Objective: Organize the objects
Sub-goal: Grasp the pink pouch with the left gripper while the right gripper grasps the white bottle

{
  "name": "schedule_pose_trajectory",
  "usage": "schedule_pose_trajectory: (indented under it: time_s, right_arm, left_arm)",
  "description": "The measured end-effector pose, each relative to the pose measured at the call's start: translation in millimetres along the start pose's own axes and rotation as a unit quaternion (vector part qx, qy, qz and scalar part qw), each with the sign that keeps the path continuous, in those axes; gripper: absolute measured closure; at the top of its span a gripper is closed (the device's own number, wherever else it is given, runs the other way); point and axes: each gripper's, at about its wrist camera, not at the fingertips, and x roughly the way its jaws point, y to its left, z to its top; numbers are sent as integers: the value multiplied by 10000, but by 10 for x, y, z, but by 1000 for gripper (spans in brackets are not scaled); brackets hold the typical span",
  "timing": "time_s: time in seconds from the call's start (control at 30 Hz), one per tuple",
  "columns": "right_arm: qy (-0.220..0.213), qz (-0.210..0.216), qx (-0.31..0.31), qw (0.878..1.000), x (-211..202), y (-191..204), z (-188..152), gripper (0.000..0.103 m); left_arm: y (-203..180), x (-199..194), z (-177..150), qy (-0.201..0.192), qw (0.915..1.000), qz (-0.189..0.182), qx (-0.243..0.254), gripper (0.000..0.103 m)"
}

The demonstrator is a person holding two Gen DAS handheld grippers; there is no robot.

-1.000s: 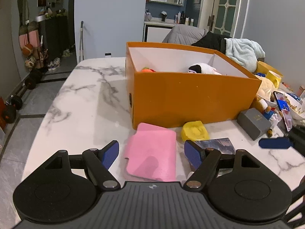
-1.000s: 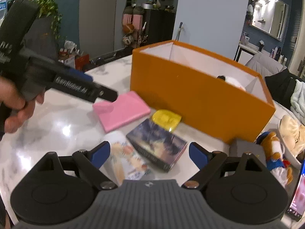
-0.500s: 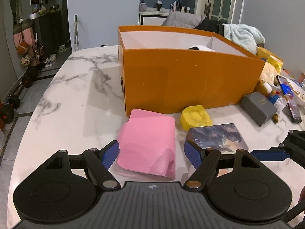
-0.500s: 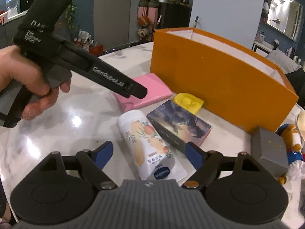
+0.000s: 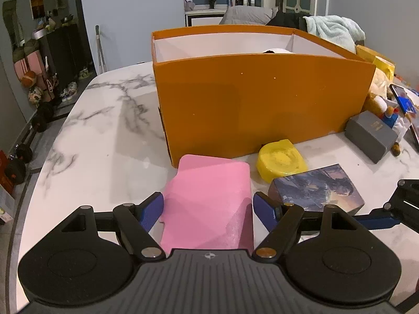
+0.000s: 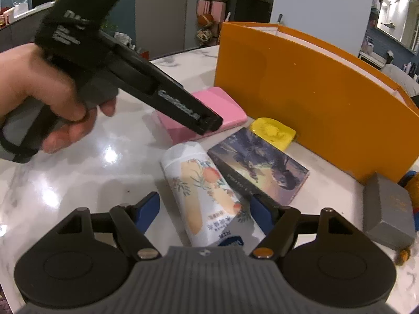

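Observation:
A pink foam block (image 5: 209, 196) lies flat on the marble table in front of the orange box (image 5: 262, 104). My left gripper (image 5: 208, 210) is open, its blue fingers on either side of the block's near end. In the right wrist view the block (image 6: 225, 104) sits partly behind the left gripper's body. My right gripper (image 6: 204, 210) is open around a white printed can (image 6: 201, 191) lying on its side. A dark picture box (image 6: 258, 168) and a yellow mould (image 6: 272, 132) lie beside it.
The orange box (image 6: 301, 91) stands open with a white thing inside. A grey box (image 5: 370, 134), a stuffed toy and a phone (image 5: 404, 104) crowd the right side. The picture box (image 5: 316, 188) and yellow mould (image 5: 281, 159) lie right of the pink block. The table edge (image 5: 52, 157) curves at left.
My left gripper has moved forward and down, so its fingers now flank the pink block. My right gripper has moved forward over the white can.

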Motion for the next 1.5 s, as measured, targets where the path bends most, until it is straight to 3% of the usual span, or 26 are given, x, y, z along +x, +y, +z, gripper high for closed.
schedule_pose_trajectory:
  time_s: [0.33, 0.4, 0.47, 0.57, 0.67, 0.9, 1.23, 1.4, 1.5]
  right_arm:
    - [11, 272, 124, 9996, 79, -86, 25, 25]
    - [13, 343, 96, 9994, 79, -85, 12, 21]
    - [144, 436, 31, 9989, 109, -70, 2, 0]
    - [177, 418, 67, 9989, 120, -63, -12, 1]
    - [79, 389, 141, 9991, 115, -56, -34, 1]
    - [-107, 292, 199, 9993, 133, -63, -94, 1]
    - [-9, 318, 130, 9994, 134, -74, -57, 1]
    - [114, 433, 46, 9990, 136, -107, -38, 1]
    - [139, 421, 47, 9990, 136, -104, -37, 1]
  left_arm:
    - [-11, 103, 0, -1, 10000, 33, 91, 7]
    - [-19, 123, -23, 3, 9999, 66, 124, 5]
    - [-15, 153, -50, 53, 9999, 68, 56, 3]
    - [54, 135, -120, -96, 9991, -40, -410, 3]
    - [17, 123, -129, -78, 9995, 124, -297, 2]
    - [91, 179, -28, 432, 9977, 215, -472, 0]
    - [90, 149, -93, 291, 9983, 198, -459, 0]
    - [93, 98, -192, -70, 9979, 296, -565, 0]
    - [101, 99, -154, 41, 9984, 263, -490, 0]
